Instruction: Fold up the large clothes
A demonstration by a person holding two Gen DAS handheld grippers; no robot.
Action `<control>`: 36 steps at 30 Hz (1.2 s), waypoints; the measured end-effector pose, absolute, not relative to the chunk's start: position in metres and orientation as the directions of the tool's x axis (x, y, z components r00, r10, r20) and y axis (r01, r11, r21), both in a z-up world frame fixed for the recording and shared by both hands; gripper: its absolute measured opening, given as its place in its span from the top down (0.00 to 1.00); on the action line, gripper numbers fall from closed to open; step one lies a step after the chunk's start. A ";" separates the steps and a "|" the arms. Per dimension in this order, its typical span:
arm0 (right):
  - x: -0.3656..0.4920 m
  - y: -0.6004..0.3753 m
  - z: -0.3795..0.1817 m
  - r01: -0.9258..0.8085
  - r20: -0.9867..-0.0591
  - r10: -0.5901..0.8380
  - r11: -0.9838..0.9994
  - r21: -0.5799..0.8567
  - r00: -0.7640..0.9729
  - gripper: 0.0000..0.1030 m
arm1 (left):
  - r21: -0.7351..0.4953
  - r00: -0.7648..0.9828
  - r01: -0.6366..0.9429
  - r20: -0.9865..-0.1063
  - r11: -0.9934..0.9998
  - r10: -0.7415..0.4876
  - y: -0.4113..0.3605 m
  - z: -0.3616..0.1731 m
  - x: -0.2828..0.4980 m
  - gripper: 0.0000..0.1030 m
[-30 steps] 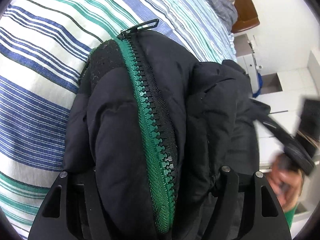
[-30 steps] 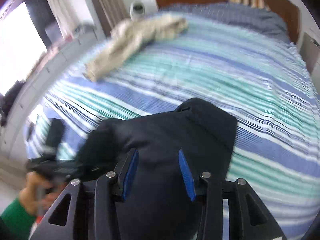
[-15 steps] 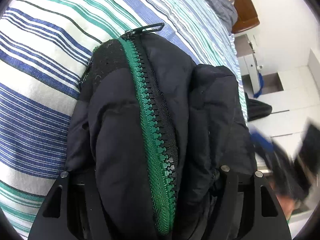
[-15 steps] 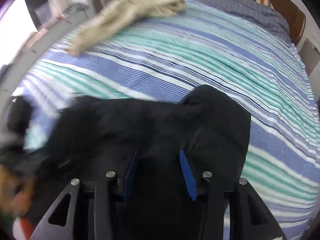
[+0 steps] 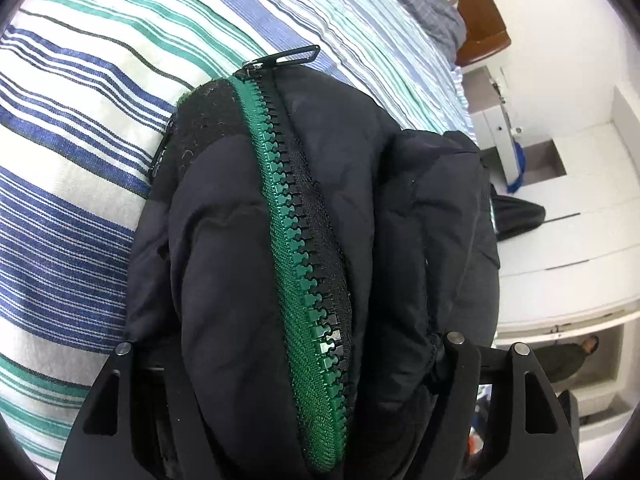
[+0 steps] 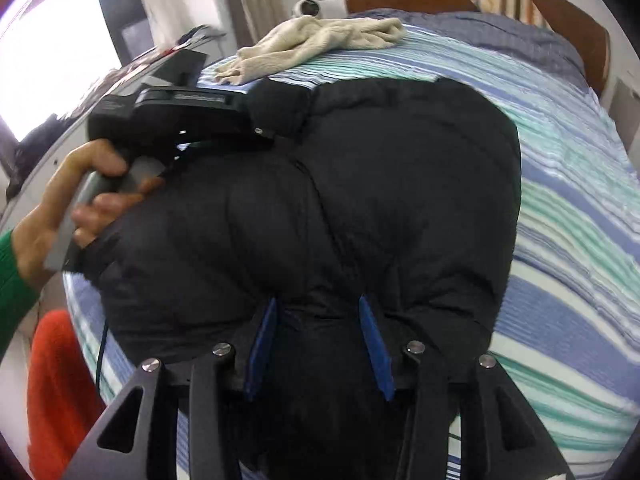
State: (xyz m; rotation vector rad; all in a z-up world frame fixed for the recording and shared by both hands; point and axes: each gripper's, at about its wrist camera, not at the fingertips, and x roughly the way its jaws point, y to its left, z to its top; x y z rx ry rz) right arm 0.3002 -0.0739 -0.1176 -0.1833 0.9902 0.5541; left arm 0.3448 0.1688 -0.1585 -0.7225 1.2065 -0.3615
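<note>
Bulging black puffy jacket (image 5: 224, 264), green zipper (image 5: 296, 264), seemingly bunched double.

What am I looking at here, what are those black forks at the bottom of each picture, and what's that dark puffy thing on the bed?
There is no robot here: a person holds a pair of hand-held tongs in each hand, and each pair carries a wide-angle camera looking along its fingers. The black forks are those tongs. One picture comes from the left tongs, the other from the right tongs. Both are clamped on a black puffy jacket with a green zipper, lying on a striped bedspread. From the right camera you also see the person's hand gripping the left tongs' handle, and a cream garment farther up the bed.
</note>
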 end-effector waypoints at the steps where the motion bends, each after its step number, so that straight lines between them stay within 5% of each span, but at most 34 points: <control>1: 0.300 -0.073 -0.120 -0.522 -0.830 0.356 0.848 0.094 0.429 0.57 | -0.671 0.340 -0.116 -0.720 0.732 -0.605 0.168 -0.158 0.344 0.29; 6: 0.294 -0.069 -0.109 -0.516 -0.814 0.347 0.854 0.069 0.465 0.57 | -0.650 0.362 -0.116 -0.731 0.751 -0.578 0.170 -0.146 0.336 0.21; 10: 0.269 -0.082 -0.085 -0.464 -0.790 0.324 0.884 0.056 0.520 0.56 | -0.515 0.432 -0.035 -0.781 0.856 -0.452 0.167 -0.090 0.303 0.10; 15: 0.231 -0.127 -0.063 -0.373 -0.714 0.358 0.917 0.145 0.602 0.37 | -0.378 0.527 0.044 -0.777 0.925 -0.343 0.185 -0.042 0.251 0.00; 20: 0.211 -0.149 -0.062 -0.348 -0.700 0.316 0.932 0.102 0.640 0.37 | -0.508 0.471 0.100 -0.733 0.855 -0.491 0.210 -0.046 0.221 0.00; 26: 0.218 -0.140 -0.042 -0.373 -0.663 0.365 0.917 0.137 0.654 0.38 | -0.562 0.586 -0.057 -0.688 0.825 -0.428 0.254 -0.066 0.195 0.01; 28: 0.234 -0.121 -0.029 -0.412 -0.651 0.392 0.902 0.132 0.650 0.51 | -0.568 0.592 -0.083 -0.689 0.819 -0.418 0.266 -0.074 0.196 0.01; 29: 0.244 -0.113 -0.025 -0.425 -0.650 0.413 0.893 0.151 0.638 0.59 | -0.580 0.593 -0.091 -0.685 0.809 -0.424 0.269 -0.077 0.197 0.01; 33: 0.287 -0.077 -0.029 -0.460 -0.658 0.492 0.855 0.241 0.570 0.59 | -0.649 0.565 -0.097 -0.660 0.755 -0.495 0.270 -0.098 0.211 0.01; 36: 0.319 -0.038 -0.073 -0.508 -0.745 0.559 0.790 0.345 0.364 0.58 | -0.695 0.521 -0.093 -0.644 0.713 -0.560 0.268 -0.122 0.228 0.01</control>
